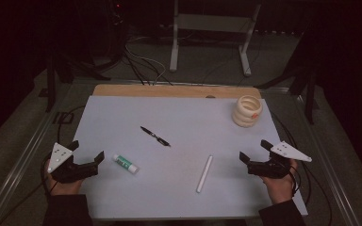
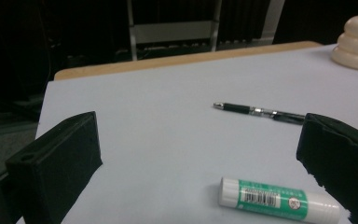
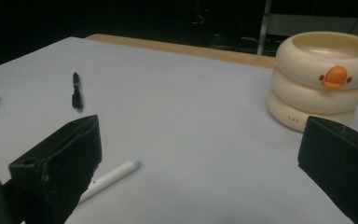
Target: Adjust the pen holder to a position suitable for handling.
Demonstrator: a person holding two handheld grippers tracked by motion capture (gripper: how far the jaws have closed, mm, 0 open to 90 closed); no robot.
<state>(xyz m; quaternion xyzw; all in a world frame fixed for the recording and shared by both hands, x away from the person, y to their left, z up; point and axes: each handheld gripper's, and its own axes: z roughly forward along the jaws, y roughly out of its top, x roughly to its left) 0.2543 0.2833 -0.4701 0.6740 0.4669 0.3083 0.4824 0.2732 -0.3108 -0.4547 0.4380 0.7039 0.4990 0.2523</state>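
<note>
A black pen [image 1: 155, 136] lies near the middle of the white sheet [image 1: 188, 117]. A white and green glue stick [image 1: 125, 164] lies at the front left, a white pen [image 1: 204, 173] at the front right. A cream ringed holder with an orange duck bill [image 1: 247, 111] stands at the back right. My left gripper [image 1: 86, 151] rests open at the sheet's left edge, the glue stick [image 2: 278, 199] just ahead by its right jaw. My right gripper [image 1: 254, 150] rests open at the right, the white pen [image 3: 109, 179] by its left jaw and the holder [image 3: 324, 81] beyond.
The wooden table edge [image 1: 174, 90] shows behind the sheet. Cables [image 1: 143, 66] and a white metal stand [image 1: 212, 28] are on the dark floor beyond. Black cables [image 1: 306, 174] trail off the table's right side.
</note>
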